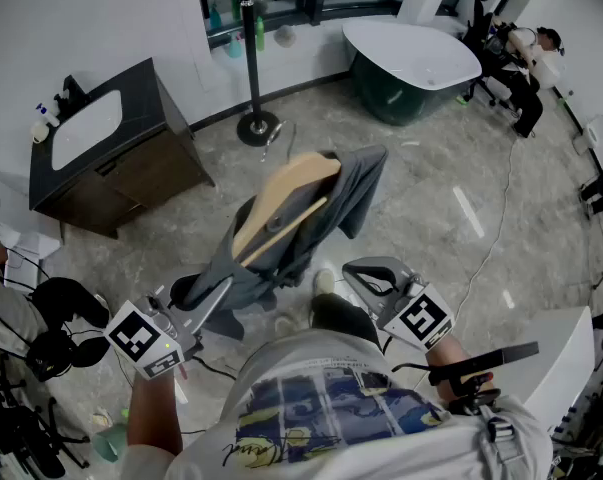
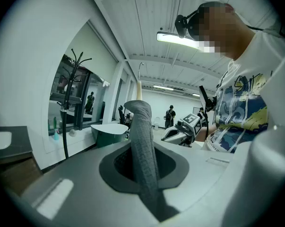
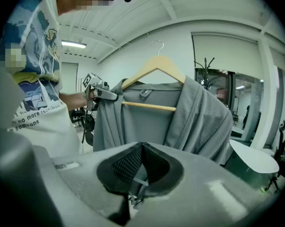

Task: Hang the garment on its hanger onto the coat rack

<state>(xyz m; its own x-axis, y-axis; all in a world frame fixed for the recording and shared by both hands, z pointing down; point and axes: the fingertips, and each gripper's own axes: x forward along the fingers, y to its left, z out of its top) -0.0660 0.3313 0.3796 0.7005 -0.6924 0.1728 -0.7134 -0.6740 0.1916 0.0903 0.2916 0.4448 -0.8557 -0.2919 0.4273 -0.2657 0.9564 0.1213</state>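
Note:
A grey garment point(image 1: 281, 238) hangs on a wooden hanger point(image 1: 286, 193) held up in front of me, tilted. My left gripper point(image 1: 216, 290) is shut on a fold of the garment near its left shoulder; in the left gripper view the grey cloth point(image 2: 144, 145) runs up from between the jaws. My right gripper point(image 1: 366, 268) hovers to the right of the garment, shut and holding nothing. From the right gripper view I see the hanger point(image 3: 154, 65), its metal hook point(image 3: 156, 44) and the garment point(image 3: 147, 122) beyond the closed jaws. The black coat rack point(image 1: 249, 48) stands farther off on the floor.
A white and green bathtub point(image 1: 411, 58) sits to the right of the rack's round base point(image 1: 258, 128). A dark vanity with a white sink point(image 1: 111, 148) stands at the left wall. Cables lie on the marble floor. Other people point(image 1: 516, 63) are at the far right.

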